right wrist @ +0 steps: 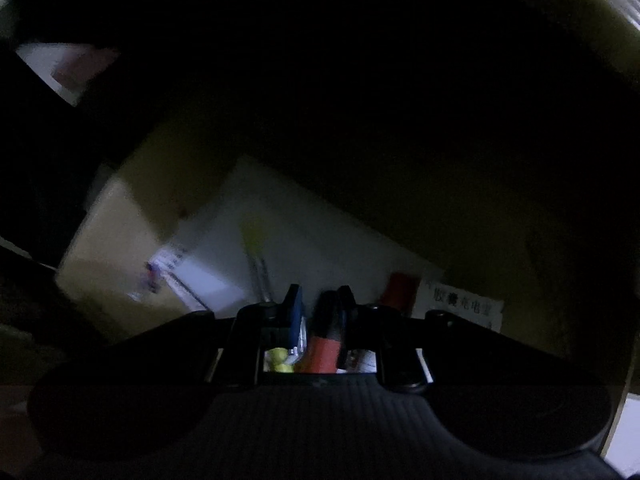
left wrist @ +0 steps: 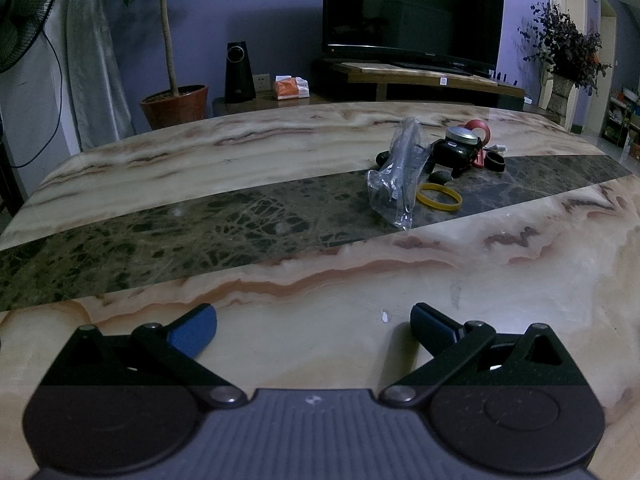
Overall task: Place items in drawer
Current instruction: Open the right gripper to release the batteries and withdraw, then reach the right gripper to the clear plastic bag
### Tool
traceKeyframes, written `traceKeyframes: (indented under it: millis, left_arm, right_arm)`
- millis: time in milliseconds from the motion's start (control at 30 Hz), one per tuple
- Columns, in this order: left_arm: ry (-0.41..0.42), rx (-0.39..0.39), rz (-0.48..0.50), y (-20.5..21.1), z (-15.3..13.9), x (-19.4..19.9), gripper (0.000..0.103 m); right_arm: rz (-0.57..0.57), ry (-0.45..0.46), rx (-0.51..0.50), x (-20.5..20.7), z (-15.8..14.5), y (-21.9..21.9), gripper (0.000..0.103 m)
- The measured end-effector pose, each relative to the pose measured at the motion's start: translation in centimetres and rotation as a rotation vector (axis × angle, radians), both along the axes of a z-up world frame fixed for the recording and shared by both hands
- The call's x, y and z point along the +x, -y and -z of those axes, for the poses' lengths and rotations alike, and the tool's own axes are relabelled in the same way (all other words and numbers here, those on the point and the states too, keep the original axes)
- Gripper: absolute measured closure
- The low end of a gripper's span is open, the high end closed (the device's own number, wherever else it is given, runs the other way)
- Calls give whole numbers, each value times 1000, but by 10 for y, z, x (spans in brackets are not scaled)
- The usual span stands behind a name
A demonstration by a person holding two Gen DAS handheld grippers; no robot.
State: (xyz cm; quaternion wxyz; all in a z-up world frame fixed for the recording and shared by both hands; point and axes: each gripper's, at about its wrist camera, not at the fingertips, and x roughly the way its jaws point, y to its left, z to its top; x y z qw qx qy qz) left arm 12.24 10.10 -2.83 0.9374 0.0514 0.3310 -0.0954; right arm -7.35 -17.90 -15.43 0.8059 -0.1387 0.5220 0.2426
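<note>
Left wrist view first: the left gripper sits low over the marble table, its blue-padded fingers spread wide apart with nothing between them, released and idle. Taking the clear plastic bag as the landmark, up the table and to the right of the gripper: a yellow rubber band lies flat just right of the bag's lower end, on the dark marble strip. A small dark stone-like lump sits right of the bag, just above the band. Behind that, a black round-bodied item with a silver lid stands right of the bag's upper half, and a red tape roll leans just behind it. A black ring rests further right. Beyond the table stand a television and a potted tree.

Over to the right wrist view, dark and blurred: the right gripper is clenched, its fingers close together on a red-and-black item pinned between them. Below lies a pale drawer interior, with a yellow-tipped stick and a red object lying in it. A white label with printed characters lies to the gripper's right.
</note>
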Motion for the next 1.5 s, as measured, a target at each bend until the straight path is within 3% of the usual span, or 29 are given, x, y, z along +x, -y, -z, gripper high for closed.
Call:
traceKeyframes:
  millis: [267, 333, 400, 467, 500, 633, 800, 1100, 1333, 1500]
  left_arm:
    - [0, 0, 0, 0, 0, 0, 0]
    - [0, 0, 0, 0, 0, 0, 0]
    - [0, 0, 0, 0, 0, 0, 0]
    - [0, 0, 0, 0, 0, 0, 0]
    - [0, 0, 0, 0, 0, 0, 0]
    - [0, 0, 0, 0, 0, 0, 0]
    - [0, 0, 0, 0, 0, 0, 0]
    - [0, 0, 0, 0, 0, 0, 0]
    - [0, 0, 0, 0, 0, 0, 0]
    - [0, 0, 0, 0, 0, 0, 0]
  right_arm:
    - [-182, 59, 374, -17, -118, 25, 81]
    - [-174, 155, 447, -11, -154, 34, 78]
    - [-110, 267, 506, 0, -182, 43, 69]
    - [-28, 385, 515, 13, -195, 46, 53]
    - [17, 442, 512, 21, -201, 47, 53]
    - [110, 529, 473, 63, -203, 31, 53]
    - [141, 533, 445, 120, -198, -4, 53]
    - [290, 378, 438, 241, -169, -57, 53]
    - [365, 333, 436, 293, -151, -82, 53]
    - [377, 342, 347, 315, -139, -103, 52]
